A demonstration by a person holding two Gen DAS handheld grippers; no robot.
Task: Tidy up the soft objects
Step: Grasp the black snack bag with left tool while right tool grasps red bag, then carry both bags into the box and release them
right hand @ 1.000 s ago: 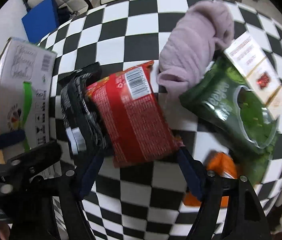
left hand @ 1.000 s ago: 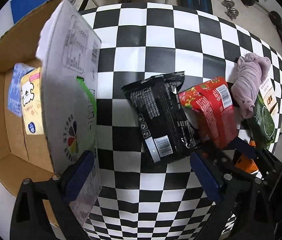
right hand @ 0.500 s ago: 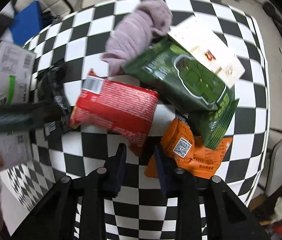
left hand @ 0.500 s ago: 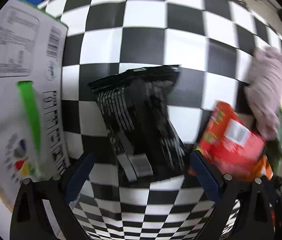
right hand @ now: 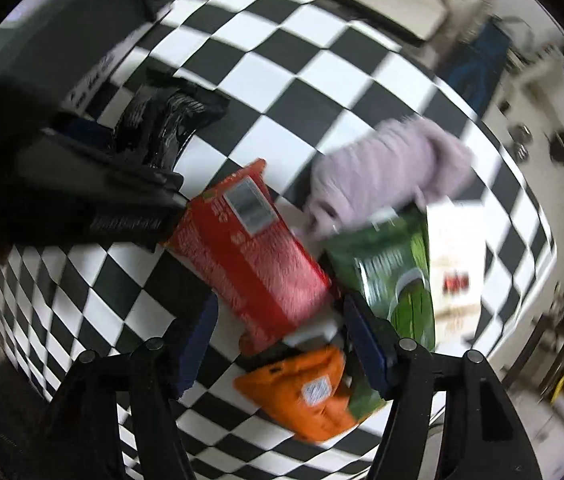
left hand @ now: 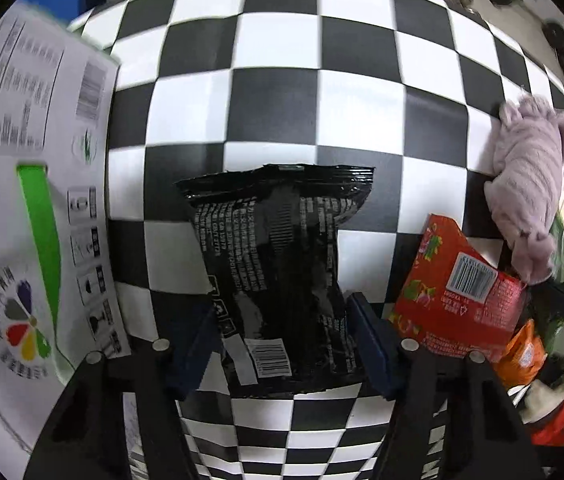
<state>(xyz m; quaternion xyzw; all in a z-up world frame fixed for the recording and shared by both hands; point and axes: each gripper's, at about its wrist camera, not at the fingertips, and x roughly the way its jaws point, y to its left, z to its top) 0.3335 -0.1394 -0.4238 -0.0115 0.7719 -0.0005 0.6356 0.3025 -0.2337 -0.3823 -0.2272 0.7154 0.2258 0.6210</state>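
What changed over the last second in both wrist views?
The left gripper has come down and narrowed its fingers around the black packet; contact is unclear. The right gripper closed half a second ago, then reopened over the red packet. The lilac cloth, green packet and orange packet stay put.

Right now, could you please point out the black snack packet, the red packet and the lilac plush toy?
black snack packet (left hand: 278, 264), left wrist view, middle of its printed back.
red packet (right hand: 250, 256), right wrist view, centre of its face.
lilac plush toy (left hand: 525, 184), left wrist view, its ribbed body.
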